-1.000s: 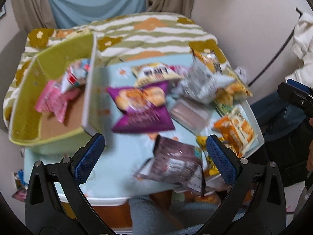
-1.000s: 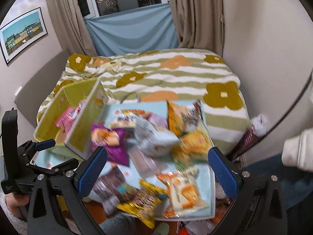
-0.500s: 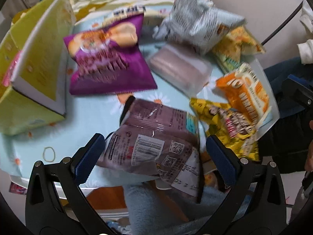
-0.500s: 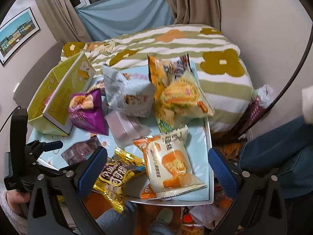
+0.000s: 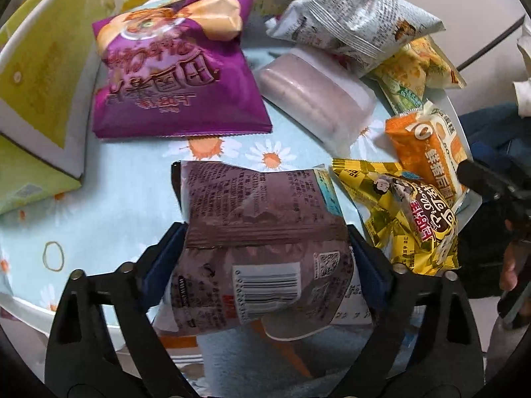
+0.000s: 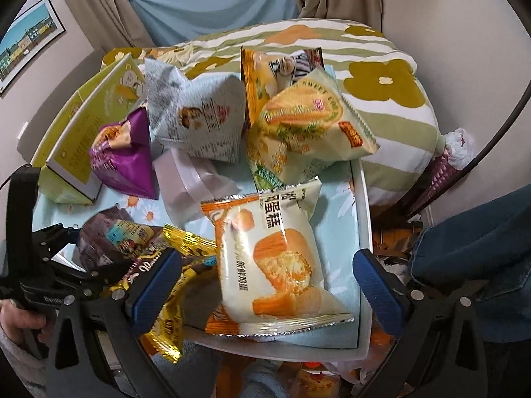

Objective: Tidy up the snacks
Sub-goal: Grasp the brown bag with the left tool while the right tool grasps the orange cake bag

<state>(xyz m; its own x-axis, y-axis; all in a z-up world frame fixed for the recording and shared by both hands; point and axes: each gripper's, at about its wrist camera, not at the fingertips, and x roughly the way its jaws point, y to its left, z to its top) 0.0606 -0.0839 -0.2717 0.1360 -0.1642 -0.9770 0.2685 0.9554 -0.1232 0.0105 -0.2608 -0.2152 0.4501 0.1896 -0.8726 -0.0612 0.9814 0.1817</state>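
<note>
Several snack packets lie on a small table with a light blue daisy cloth (image 5: 126,195). My left gripper (image 5: 265,258) straddles the near end of a brown packet (image 5: 262,232); its blue pads sit against both sides of the packet, still wide apart. That packet also shows in the right wrist view (image 6: 113,235). My right gripper (image 6: 265,285) is open around an orange-and-white cake packet (image 6: 268,262), which lies on the table between the fingers. A green cardboard box (image 5: 36,76) stands at the left.
A purple bag (image 5: 172,73), a grey printed bag (image 5: 351,16), a pale wrapped cake (image 5: 315,96), a yellow packet (image 5: 411,219) and green-yellow packets (image 6: 298,126) crowd the table. A bed with a flowered cover (image 6: 381,76) lies behind. The table's near edge is right below both grippers.
Both grippers have dropped down and forward toward the table. The left one has come around the brown packet; the right one has come around the orange-and-white cake packet.
</note>
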